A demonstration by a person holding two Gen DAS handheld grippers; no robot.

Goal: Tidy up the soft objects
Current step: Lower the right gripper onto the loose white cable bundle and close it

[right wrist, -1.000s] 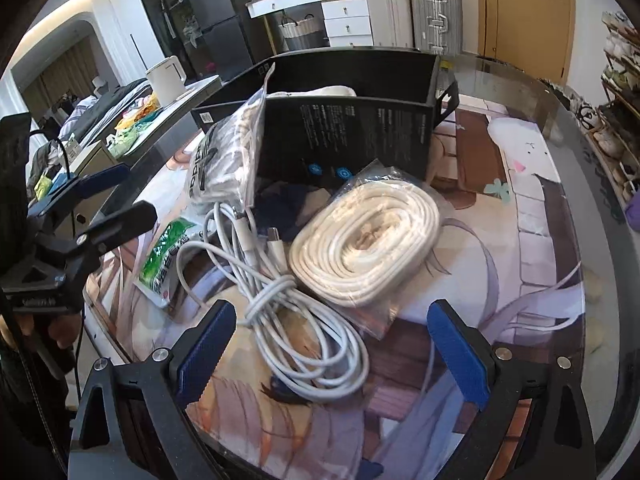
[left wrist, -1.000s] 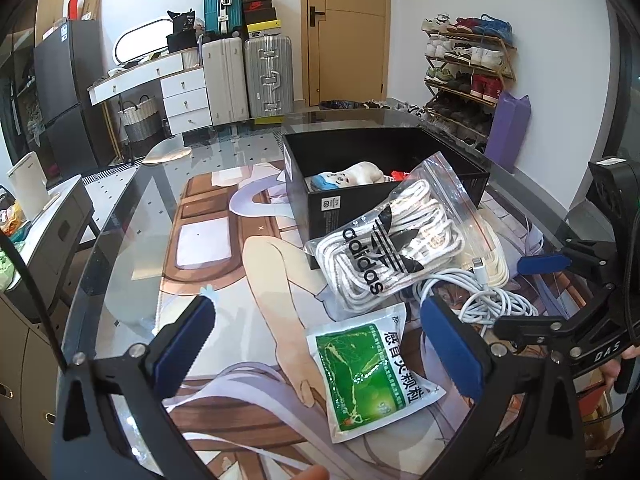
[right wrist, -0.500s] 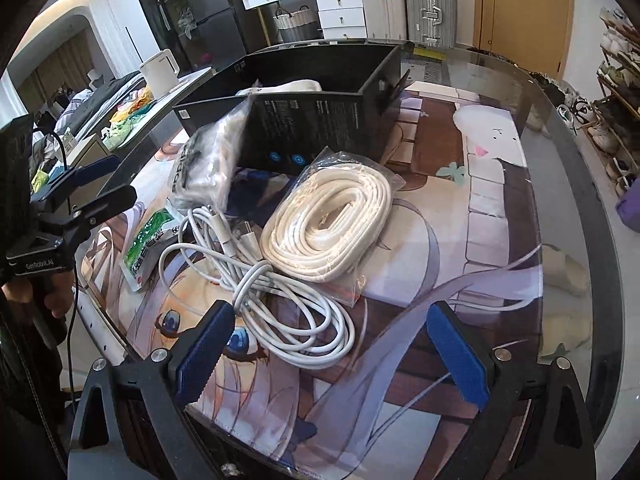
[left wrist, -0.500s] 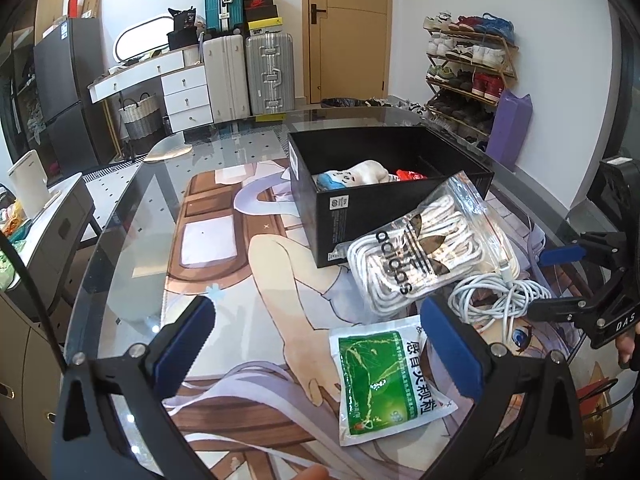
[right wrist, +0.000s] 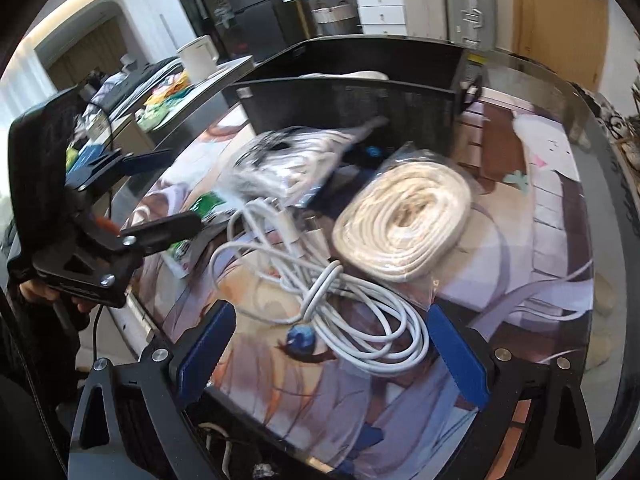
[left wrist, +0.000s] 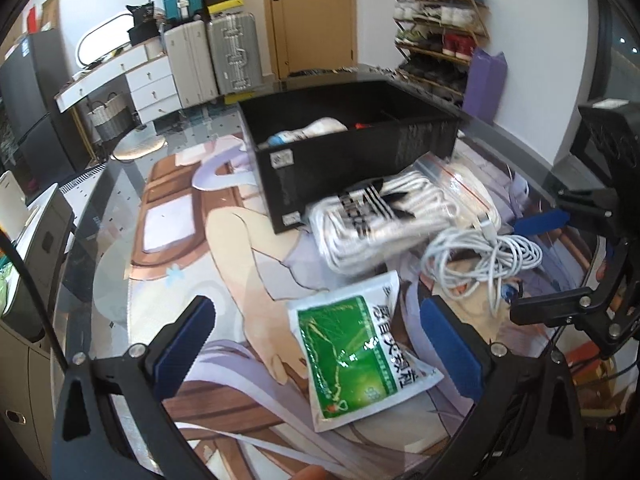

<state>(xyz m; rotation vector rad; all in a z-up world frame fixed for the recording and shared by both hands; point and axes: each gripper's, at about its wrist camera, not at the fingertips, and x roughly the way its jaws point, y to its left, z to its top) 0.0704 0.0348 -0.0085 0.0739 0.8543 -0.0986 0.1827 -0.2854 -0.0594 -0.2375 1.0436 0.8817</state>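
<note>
Since a moment ago the bagged adidas laces (left wrist: 384, 224) have slumped down flatter against the black box (left wrist: 344, 152), and both views come in closer. Glass-topped desk (left wrist: 116, 216) with an anime-print mat, suitcases (left wrist: 232, 56) and a shoe rack (left wrist: 436, 36) far ahead by the door. Left gripper (left wrist: 316, 344) is spread wide, holding nothing, with the glossy green sachet (left wrist: 356, 348) right between its fingers. Right gripper (right wrist: 332, 356) is spread too, empty, the loose white cable (right wrist: 340, 292) tangled just ahead and a bagged flat cord coil (right wrist: 404, 220) beyond it. Inside the box: something white and soft, plus a bit of red.
</note>
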